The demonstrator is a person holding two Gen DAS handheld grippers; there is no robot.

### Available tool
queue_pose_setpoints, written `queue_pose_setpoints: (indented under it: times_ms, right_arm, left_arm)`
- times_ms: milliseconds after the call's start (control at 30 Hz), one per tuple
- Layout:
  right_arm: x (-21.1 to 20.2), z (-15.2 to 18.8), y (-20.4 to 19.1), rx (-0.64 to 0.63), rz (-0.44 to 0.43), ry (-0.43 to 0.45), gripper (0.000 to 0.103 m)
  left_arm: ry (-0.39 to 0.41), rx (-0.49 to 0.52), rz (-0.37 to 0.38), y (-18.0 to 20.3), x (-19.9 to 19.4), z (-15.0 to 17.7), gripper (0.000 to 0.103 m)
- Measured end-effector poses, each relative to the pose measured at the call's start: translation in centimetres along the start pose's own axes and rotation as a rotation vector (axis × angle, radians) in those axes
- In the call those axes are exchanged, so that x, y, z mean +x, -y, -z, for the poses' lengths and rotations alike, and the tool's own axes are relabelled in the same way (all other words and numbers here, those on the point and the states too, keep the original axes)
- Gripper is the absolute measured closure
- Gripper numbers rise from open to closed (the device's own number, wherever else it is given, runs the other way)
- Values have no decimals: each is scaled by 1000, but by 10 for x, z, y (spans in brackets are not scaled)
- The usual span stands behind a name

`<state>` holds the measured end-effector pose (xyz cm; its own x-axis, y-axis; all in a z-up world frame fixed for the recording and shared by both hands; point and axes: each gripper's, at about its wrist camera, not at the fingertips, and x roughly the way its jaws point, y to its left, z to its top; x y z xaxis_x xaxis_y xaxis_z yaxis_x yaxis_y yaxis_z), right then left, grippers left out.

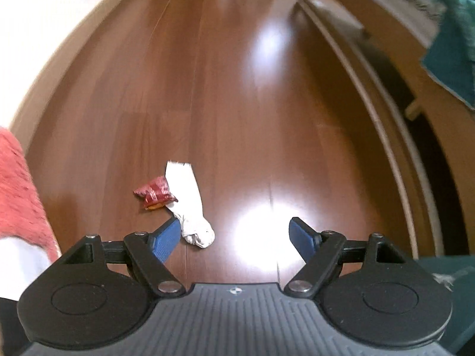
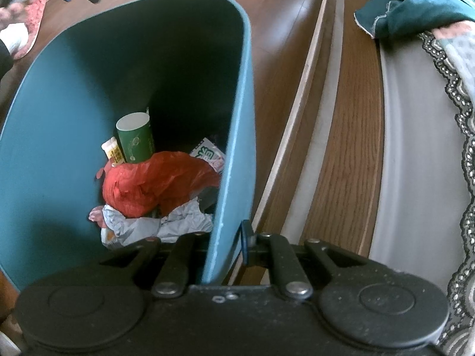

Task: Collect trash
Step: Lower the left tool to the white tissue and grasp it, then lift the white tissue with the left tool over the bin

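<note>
Seen from the left wrist, the left hand-held gripper (image 1: 234,237) tips steeply down over the floor (image 1: 225,95), its blue pads spread wide with nothing between them. The floor is glossy reddish-brown wood with bright glare patches; a pale wall runs along the far left, and a wooden bed frame (image 1: 371,68) curves down the right side with teal cloth (image 1: 451,47) hanging over it. A pink slipper (image 1: 17,190) sits at the left edge. A crumpled white paper (image 1: 190,207) lies on the floor just ahead of the left pad, its near end close beside that pad, and a small red wrapper (image 1: 154,192) lies touching its left side.

From the right wrist, the right hand-held gripper (image 2: 225,243) also points steeply down, pinched onto the near rim of a teal bin (image 2: 59,118), one pad visible outside the wall. Inside the bin lie a red plastic bag (image 2: 160,181), grey crumpled paper (image 2: 166,222), a green cup (image 2: 136,139) and a printed packet (image 2: 207,152). The bed frame lies to the right, a patterned blanket (image 2: 457,103) draped over it. The left hand-held gripper shows in the far left corner.
</note>
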<state>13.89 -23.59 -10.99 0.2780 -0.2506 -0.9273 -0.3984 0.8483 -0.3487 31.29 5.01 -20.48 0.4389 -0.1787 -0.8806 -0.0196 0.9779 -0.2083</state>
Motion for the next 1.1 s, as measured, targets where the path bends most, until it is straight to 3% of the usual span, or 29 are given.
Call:
queue_pose_setpoints:
  times_ms: [300, 467, 567, 733, 800, 1100]
  right_arm:
    - [0, -2, -1, 4, -6, 1, 93]
    - [-2, 0, -1, -3, -7, 6, 93]
    - [-2, 1, -2, -8, -4, 6, 93]
    - [-1, 1, -3, -7, -3, 5, 93]
    - [-1, 1, -3, -5, -3, 5, 93]
    - [-1, 1, 2, 17, -10, 3, 93]
  left_arm:
    - [-138, -96, -87, -20, 111, 0, 24]
    - [-181, -140, -66, -31, 141, 8, 25]
    - [-187, -141, -61, -31, 150, 14, 26]
    - [-202, -128, -62, -29, 159, 17, 45]
    - [-208, -104, -63, -26, 159, 16, 64]
    - [-173, -51, -66, -4, 117, 26, 70]
